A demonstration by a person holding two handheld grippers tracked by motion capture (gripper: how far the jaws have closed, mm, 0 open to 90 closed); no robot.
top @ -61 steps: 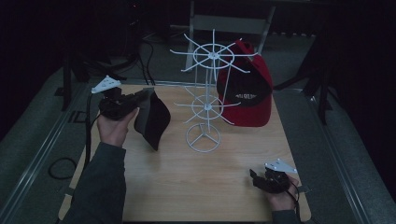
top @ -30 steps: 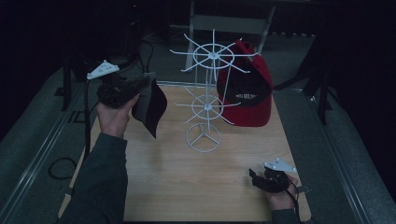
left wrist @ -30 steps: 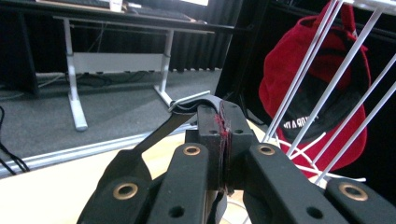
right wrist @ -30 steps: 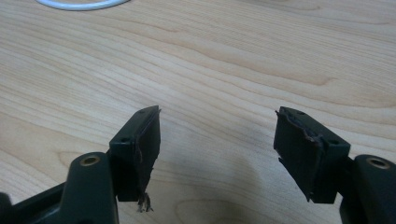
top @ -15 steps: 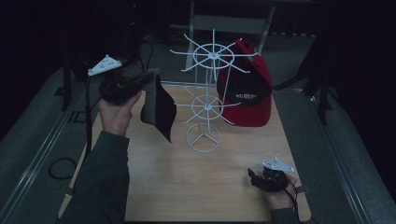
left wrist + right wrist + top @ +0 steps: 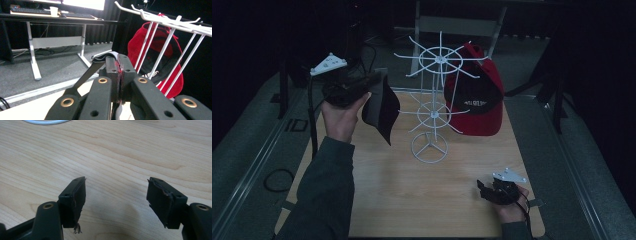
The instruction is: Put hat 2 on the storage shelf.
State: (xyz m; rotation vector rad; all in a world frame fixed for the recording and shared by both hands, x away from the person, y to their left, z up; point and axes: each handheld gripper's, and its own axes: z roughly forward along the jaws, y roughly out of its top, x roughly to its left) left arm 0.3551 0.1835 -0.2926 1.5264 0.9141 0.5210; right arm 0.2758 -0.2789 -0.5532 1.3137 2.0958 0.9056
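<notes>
Leftmost in the high view, the left gripper (image 6: 362, 85) is held raised at the upper left, its fingers (image 6: 125, 72) pressed tight on the edge of a black cap (image 6: 382, 107), which hangs clear of the table (image 6: 387, 200) just left of the rack. Seen from the left gripper view, a thin layer of the cap's fabric is pinched between the closed fingers, and a desk (image 6: 50, 20) with a keyboard and a cup is seen at the upper left, behind the table.

Centrally, a white wire rack (image 6: 432, 115) with spoked hooks is stood on the table, directly between the black cap and a red cap (image 6: 477, 100) that hangs on the rack's right side. White lettering is printed on the red cap's dark front panel, but it cannot be read.

At the lower right, the right gripper (image 6: 486, 191) is rested low over the table, with its fingers (image 6: 75, 195) spread wide and nothing between them.
</notes>
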